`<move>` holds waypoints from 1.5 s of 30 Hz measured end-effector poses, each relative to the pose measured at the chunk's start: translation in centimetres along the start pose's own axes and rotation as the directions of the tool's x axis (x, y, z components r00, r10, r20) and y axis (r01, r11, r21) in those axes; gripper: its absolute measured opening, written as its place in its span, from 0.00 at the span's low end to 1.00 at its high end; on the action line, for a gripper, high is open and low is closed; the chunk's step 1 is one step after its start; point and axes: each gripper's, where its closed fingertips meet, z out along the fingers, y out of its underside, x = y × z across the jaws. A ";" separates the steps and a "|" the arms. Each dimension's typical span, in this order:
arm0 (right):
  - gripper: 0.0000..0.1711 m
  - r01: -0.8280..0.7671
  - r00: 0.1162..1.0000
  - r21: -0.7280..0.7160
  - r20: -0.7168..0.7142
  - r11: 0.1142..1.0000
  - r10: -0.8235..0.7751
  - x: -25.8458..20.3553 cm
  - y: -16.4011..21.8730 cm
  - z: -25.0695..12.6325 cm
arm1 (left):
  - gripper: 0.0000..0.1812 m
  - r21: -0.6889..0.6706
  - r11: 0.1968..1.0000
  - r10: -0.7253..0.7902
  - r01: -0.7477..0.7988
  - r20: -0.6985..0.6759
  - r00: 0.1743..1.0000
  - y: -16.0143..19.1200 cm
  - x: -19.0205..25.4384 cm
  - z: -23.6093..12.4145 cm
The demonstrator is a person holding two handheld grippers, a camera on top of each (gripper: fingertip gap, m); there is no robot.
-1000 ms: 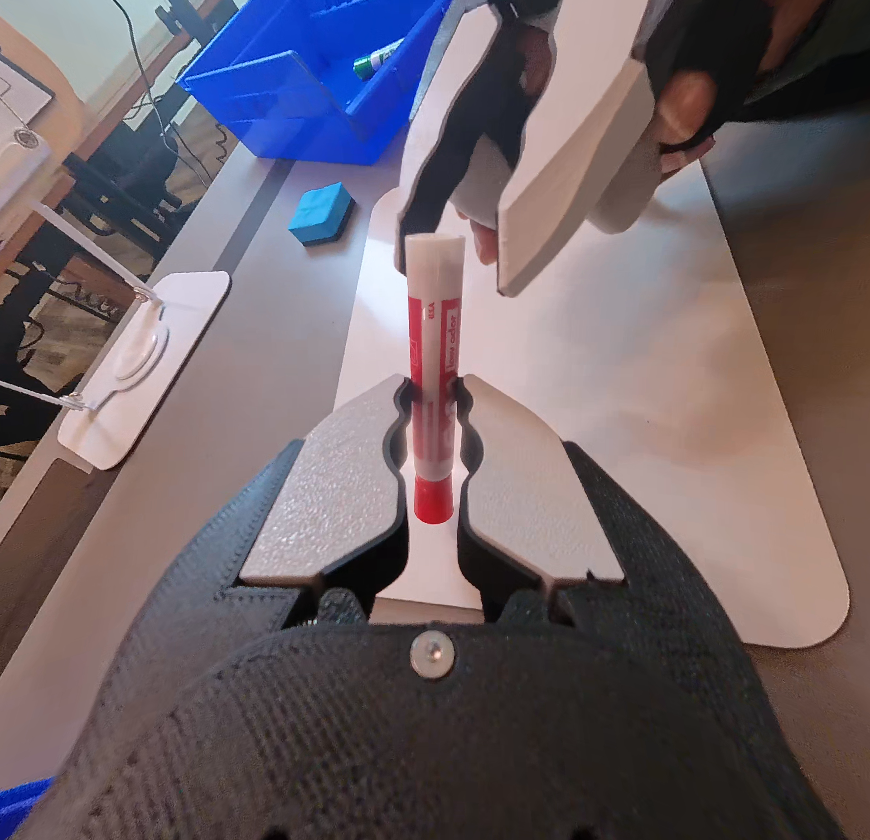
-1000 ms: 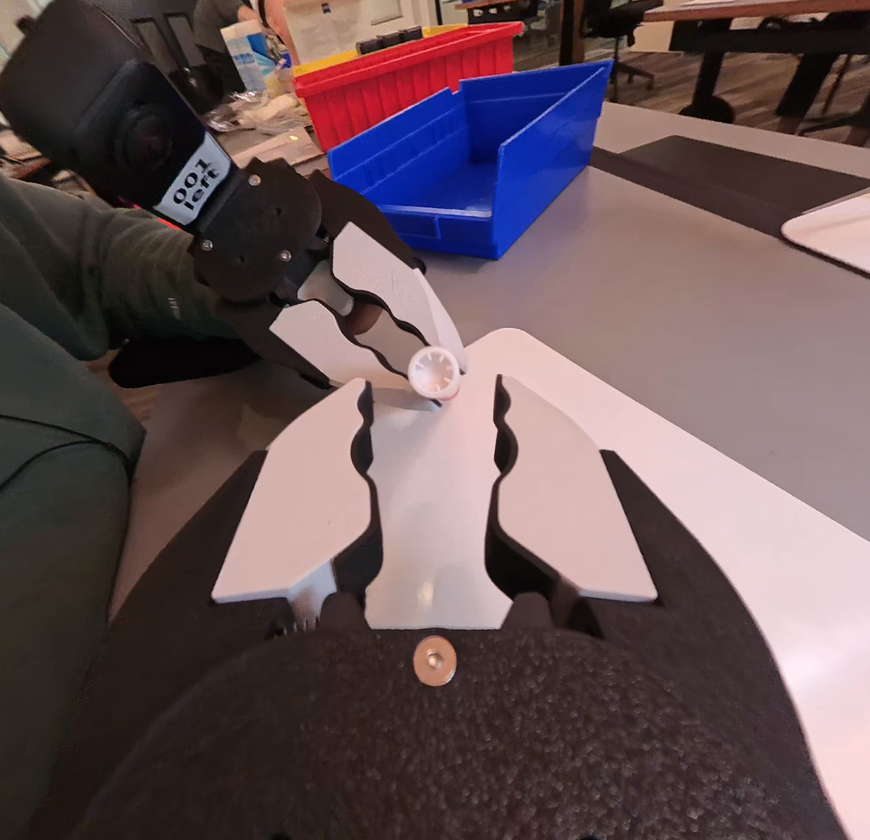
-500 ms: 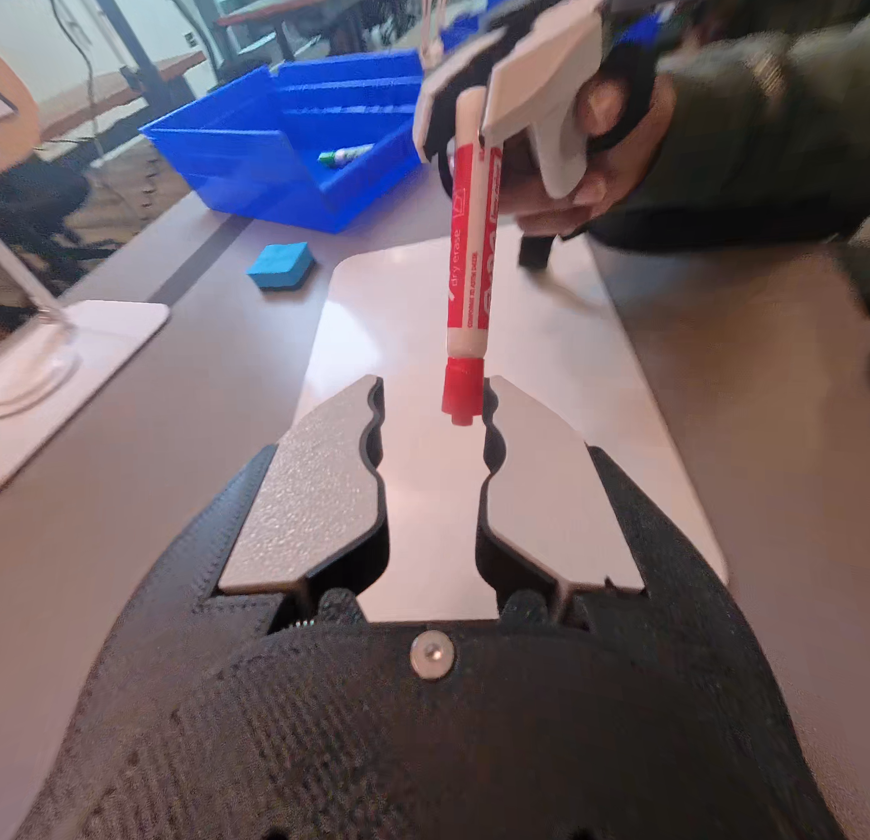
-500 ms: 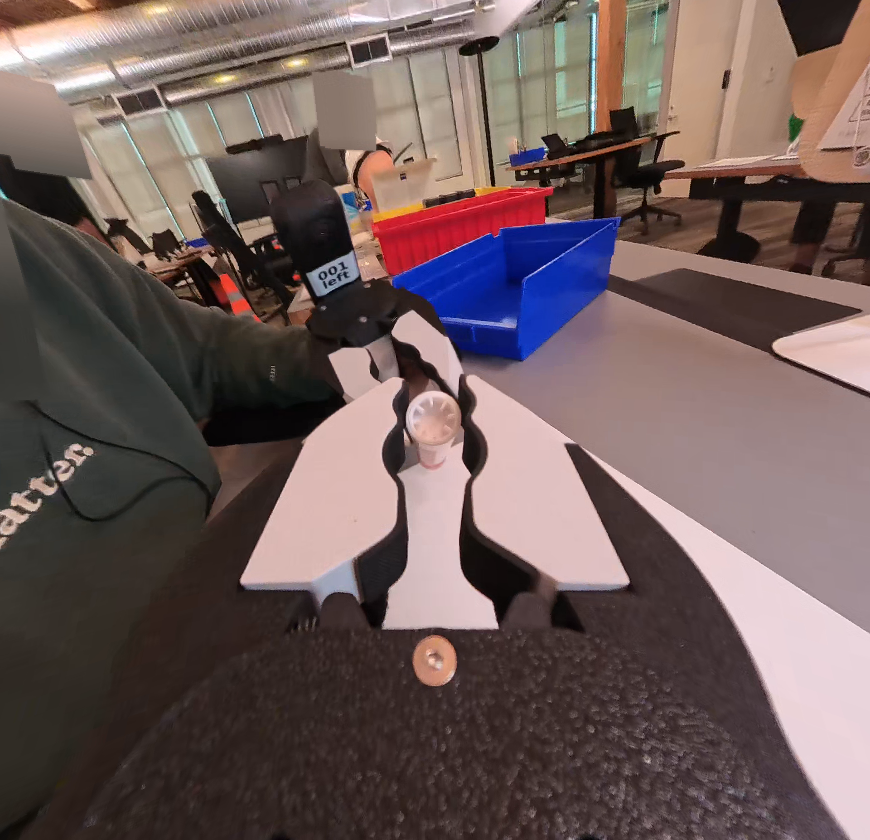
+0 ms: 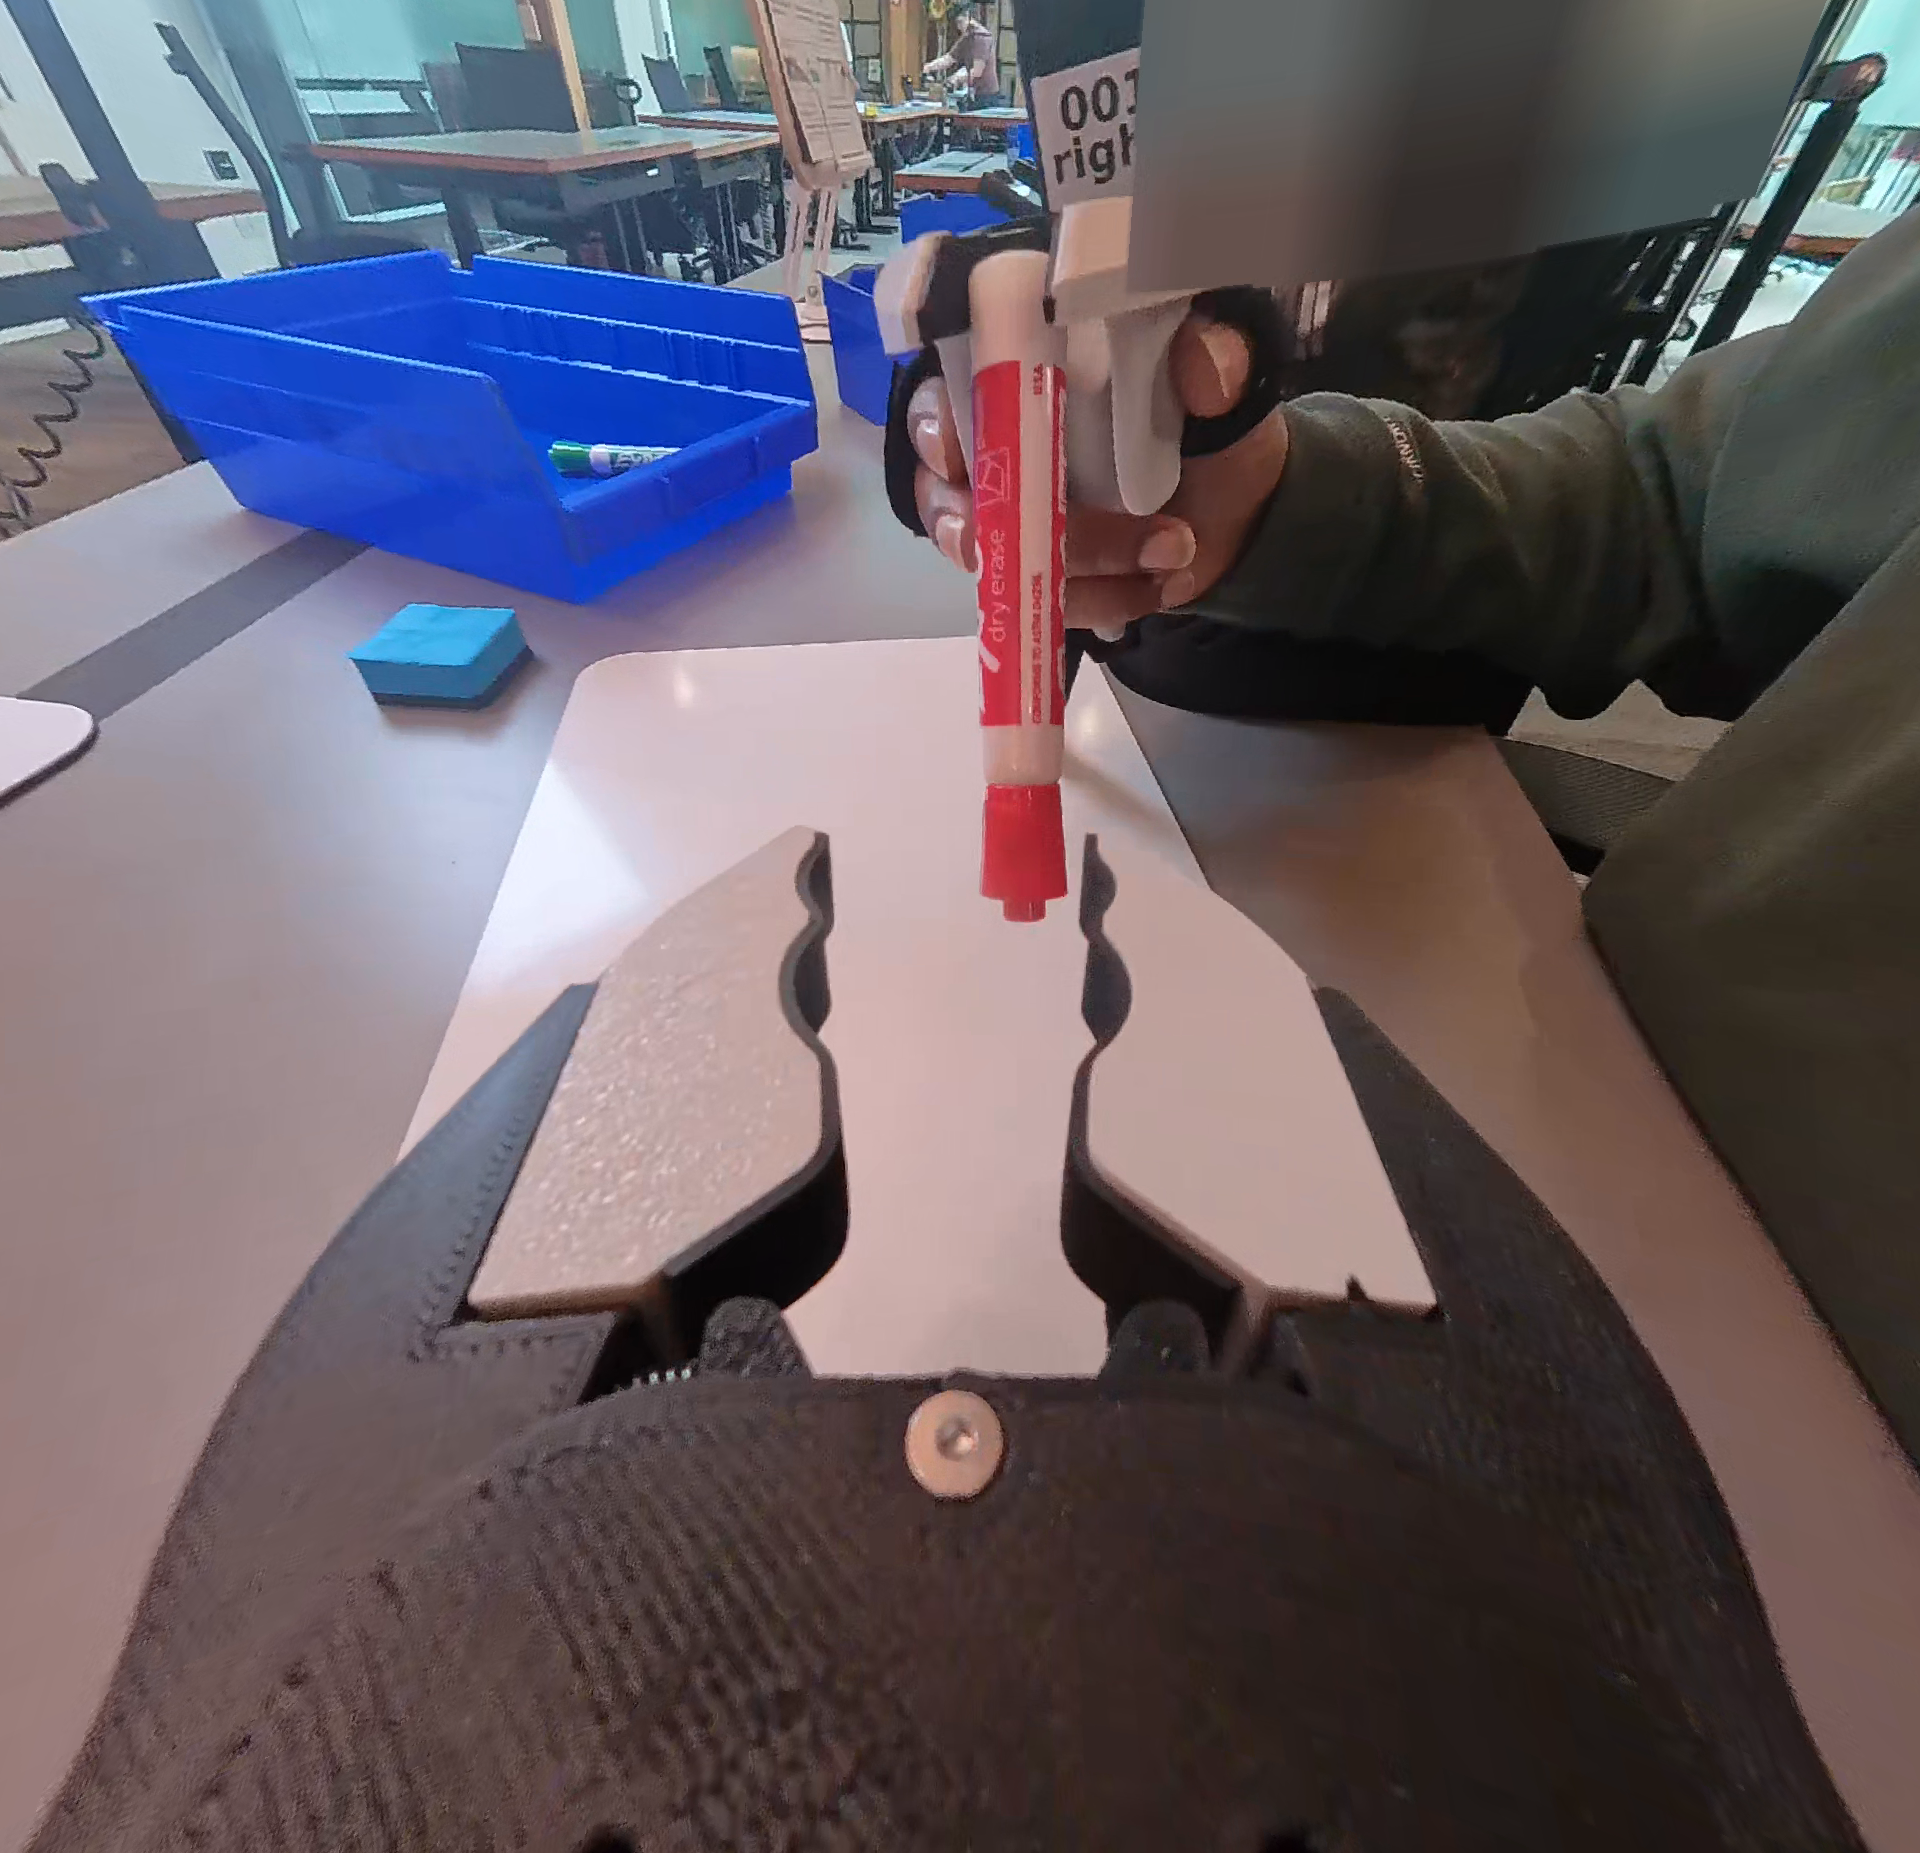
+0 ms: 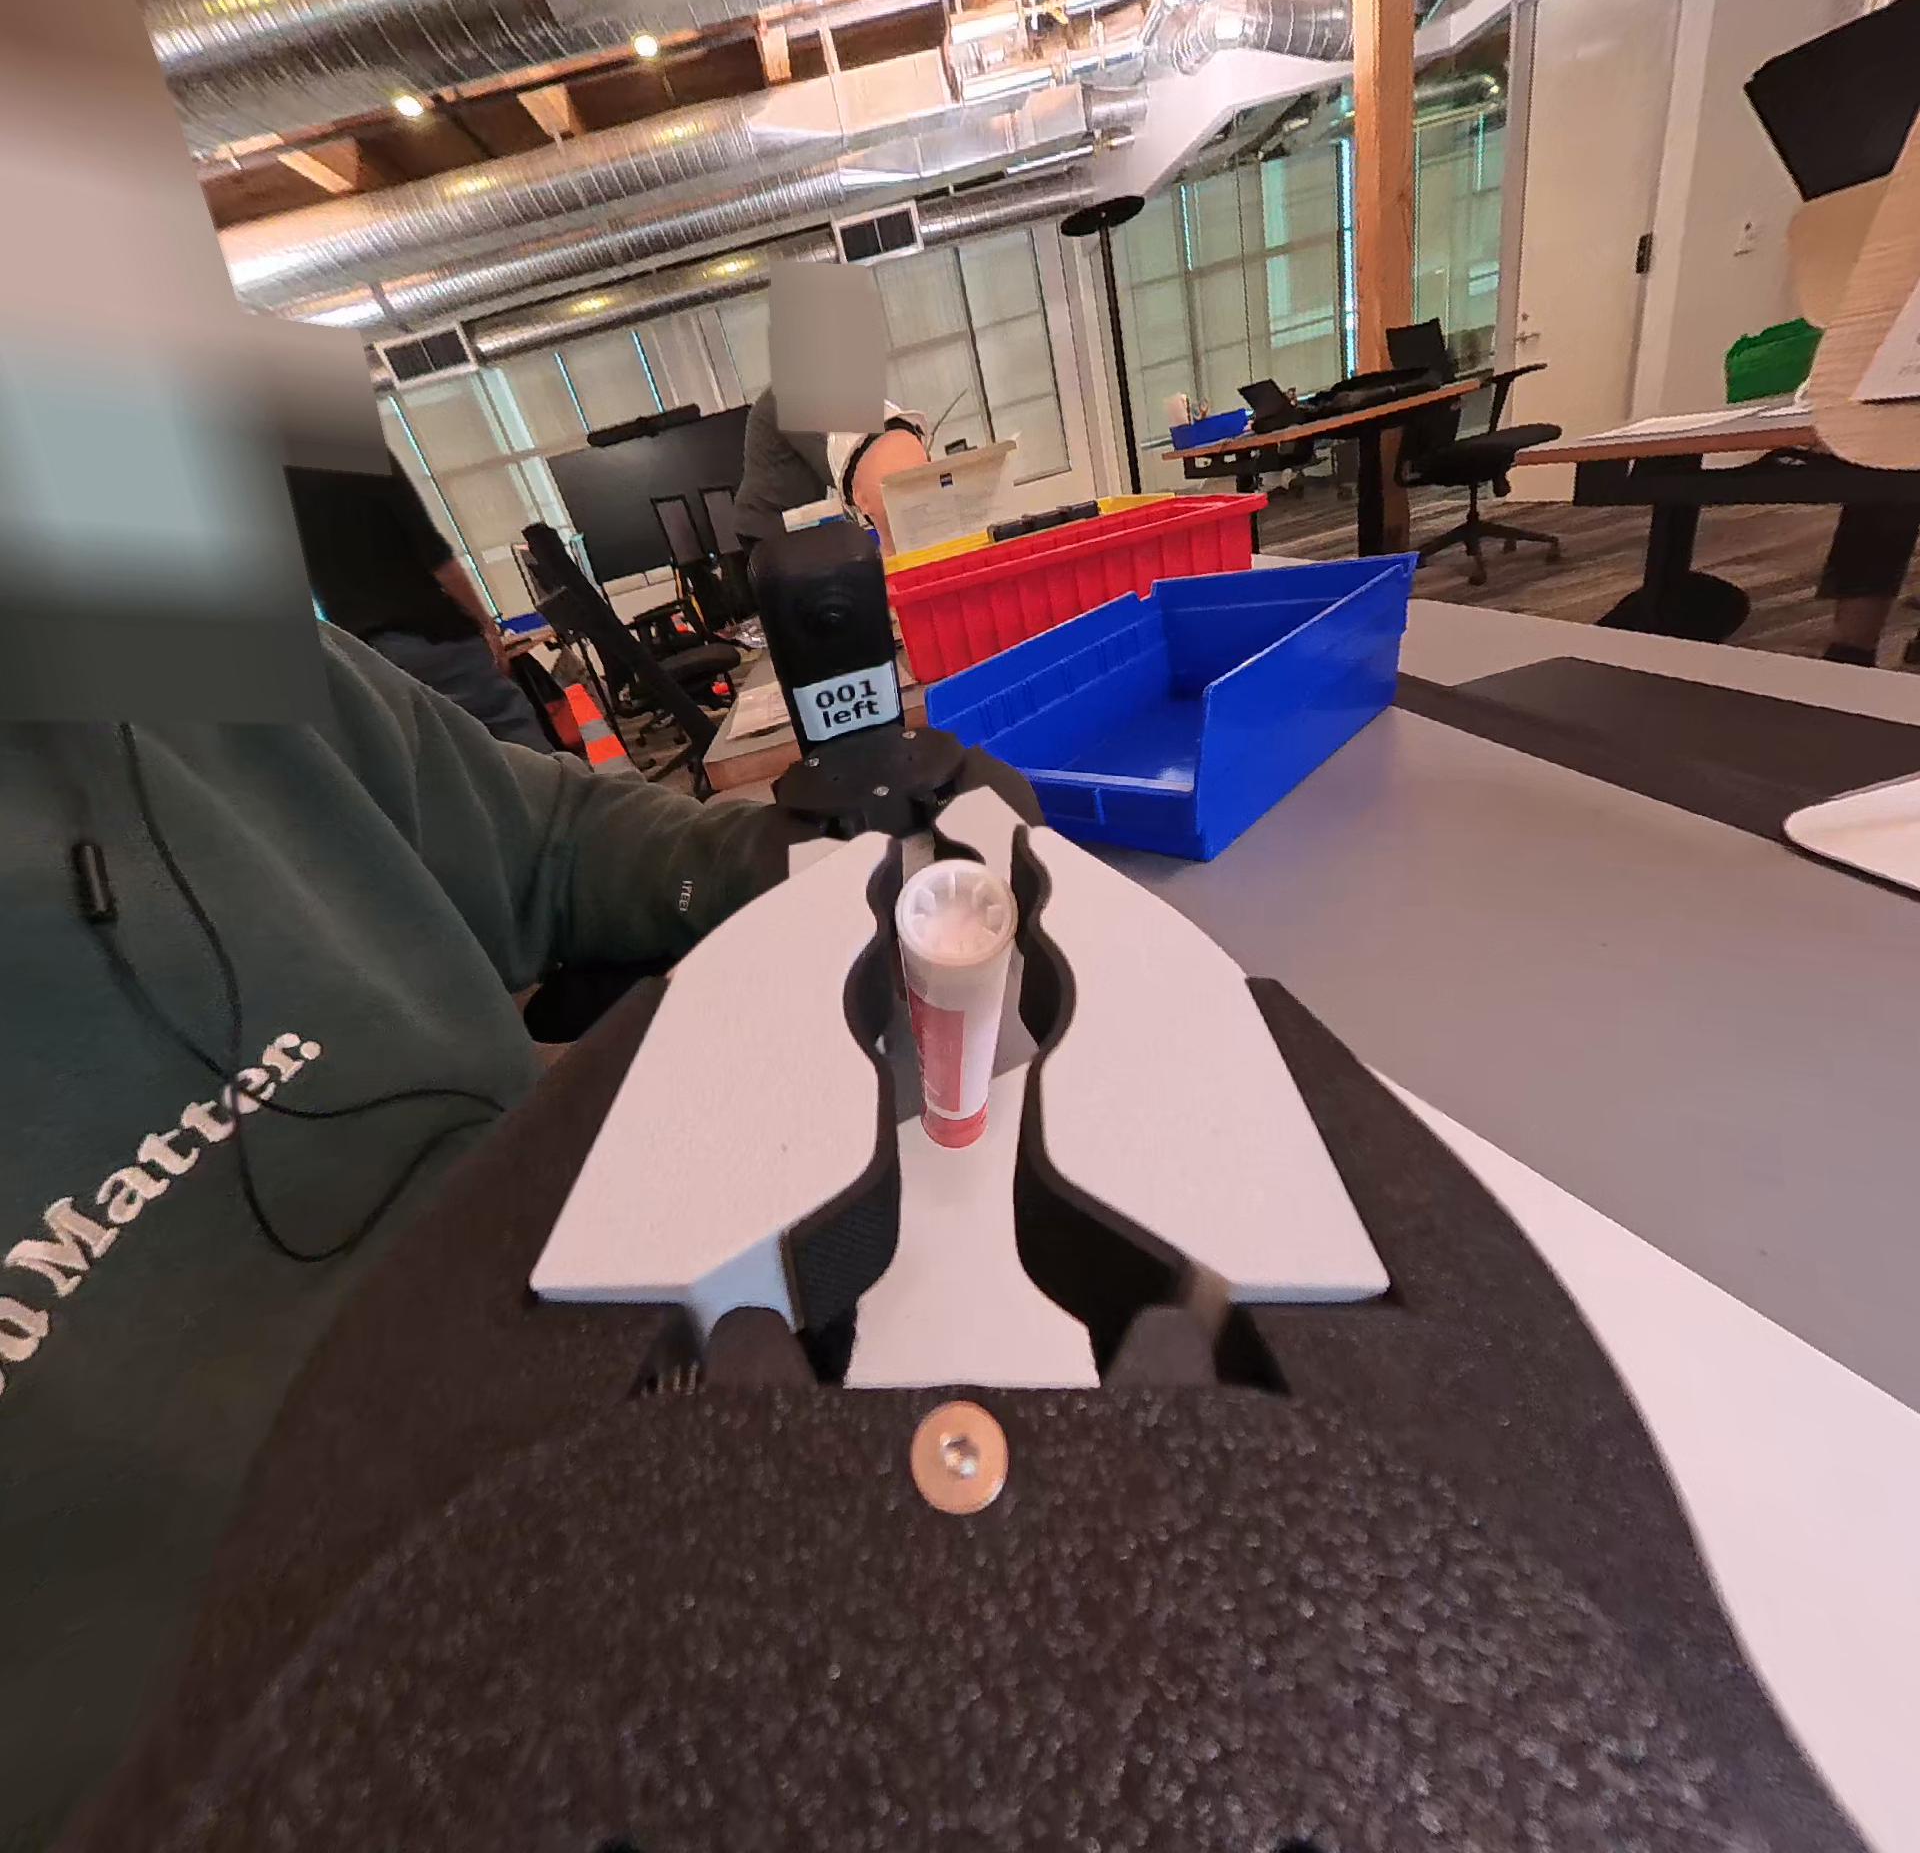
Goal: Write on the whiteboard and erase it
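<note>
**Marker passed from your left gripper to your right**

A second ago your left gripper (image 5: 956, 847) clamped the red marker (image 5: 1020, 577); its fingers have since spread wide and hold nothing, while your right gripper (image 6: 954, 853) has closed on the marker's white butt end and lifted it clear. The marker hangs near-upright, red capped end down, above the whiteboard (image 5: 748, 764) and level with your left fingertips, touching neither. The fingers (image 5: 675, 1097) are pale, grainy plates with wavy inner edges, set in coarse black printed bodies. The whiteboard is a glossy white slab with rounded corners, lying flat on the grey table (image 5: 208, 920). A teal foam eraser (image 5: 442, 650) with a dark base sits just beside its far left corner. Behind it, the open-fronted blue bin (image 5: 436, 421) contains one green-capped marker (image 5: 608, 458). In the right wrist view the marker's lower half is hidden behind the fingers, and a red bin (image 6: 1070, 577) stands beyond the blue one, its contents hard to make out.
</note>
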 end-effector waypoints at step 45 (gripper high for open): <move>0.12 -0.094 0.993 0.162 0.080 0.982 0.082 0.2 -1.4 -0.9 | 0.11 0.030 0.987 -0.152 0.157 -0.120 0.981 -1.1 2.1 1.8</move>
